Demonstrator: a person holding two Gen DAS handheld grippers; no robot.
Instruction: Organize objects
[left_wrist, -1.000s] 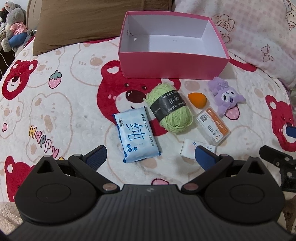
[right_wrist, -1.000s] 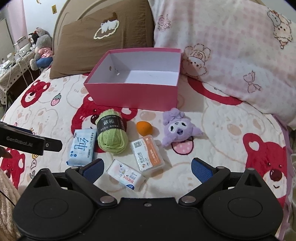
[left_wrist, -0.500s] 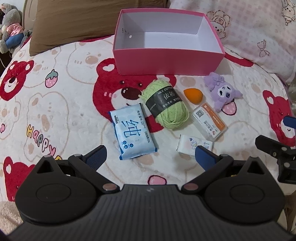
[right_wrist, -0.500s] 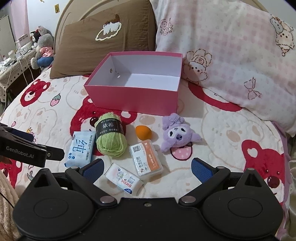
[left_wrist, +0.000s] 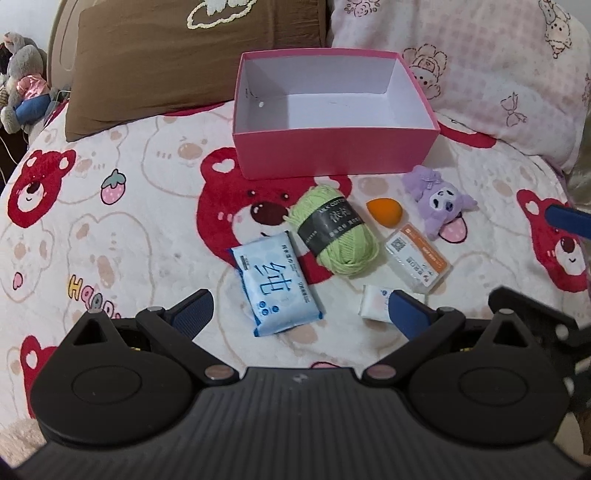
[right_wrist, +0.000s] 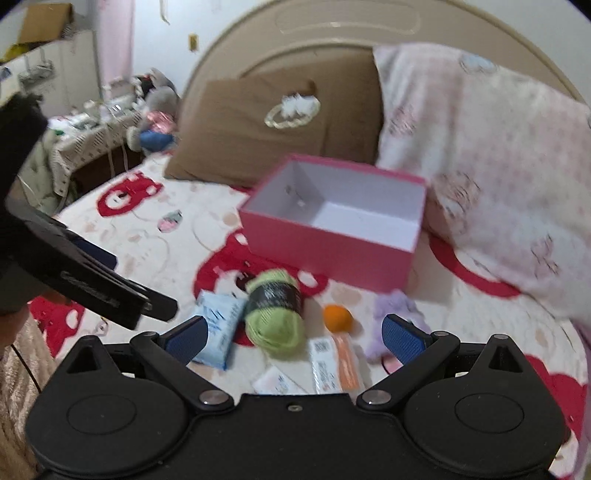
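Left gripper: spread wide, empty; above blue wipes pack
Right gripper: spread wide, empty
Pink box: far; empty
Green yarn, orange sponge, purple plush: near side of box, on blanket

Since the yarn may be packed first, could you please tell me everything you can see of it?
The yarn is a pale green skein, soft-looking and loosely wound, with a dark paper band around its middle bearing pale print. It lies on its side on the blanket, angled, in front of the pink box and apart from it. The blue pack lies close at its left and the orange sponge to its right. Neither hand-held gripper touches it.
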